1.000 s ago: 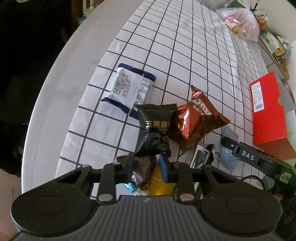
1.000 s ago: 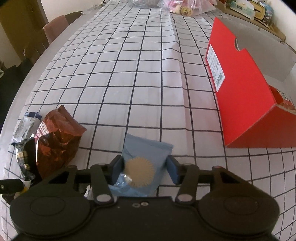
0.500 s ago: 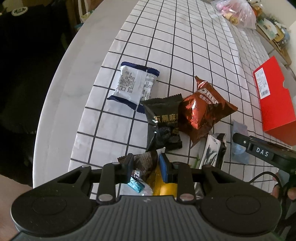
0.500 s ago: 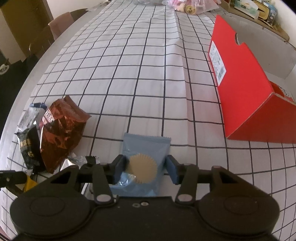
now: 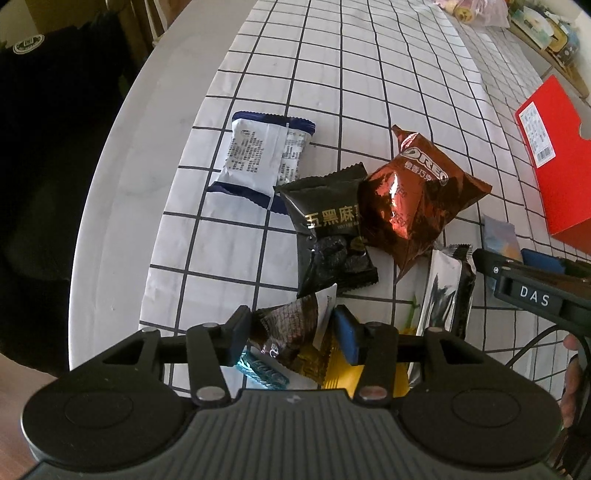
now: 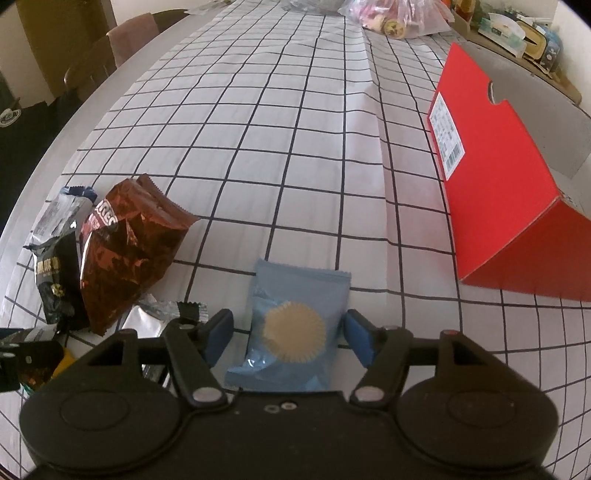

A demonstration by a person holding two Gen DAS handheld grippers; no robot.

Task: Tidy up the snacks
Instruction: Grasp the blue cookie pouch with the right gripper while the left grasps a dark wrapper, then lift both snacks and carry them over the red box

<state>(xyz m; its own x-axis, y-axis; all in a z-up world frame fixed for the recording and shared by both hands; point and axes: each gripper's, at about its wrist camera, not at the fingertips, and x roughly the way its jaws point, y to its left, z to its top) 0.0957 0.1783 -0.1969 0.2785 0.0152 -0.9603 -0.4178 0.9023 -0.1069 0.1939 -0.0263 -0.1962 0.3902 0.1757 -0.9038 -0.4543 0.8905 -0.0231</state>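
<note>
My left gripper (image 5: 293,332) is open around a dark brown snack packet (image 5: 290,328) that lies on a yellow packet (image 5: 340,373). Beyond it lie a black packet (image 5: 328,236), a brown Oreo bag (image 5: 413,199), a white and blue packet (image 5: 258,155) and a silver packet (image 5: 443,291). My right gripper (image 6: 288,332) is open with its fingers either side of a light blue cupcake packet (image 6: 295,325) flat on the cloth. The Oreo bag (image 6: 125,240) shows to its left. The red box (image 6: 491,173) stands open at the right.
The table wears a white cloth with a black grid (image 6: 277,129). Its bare rounded edge (image 5: 140,147) runs on the left. A clear bag of sweets (image 6: 391,18) and clutter sit at the far end. Chairs (image 6: 122,44) stand at the far left.
Both grippers have drawn back and risen a little. The right jaws have opened wider around the light blue packet, which stays on the cloth. The left jaws stay open over the brown packet.
</note>
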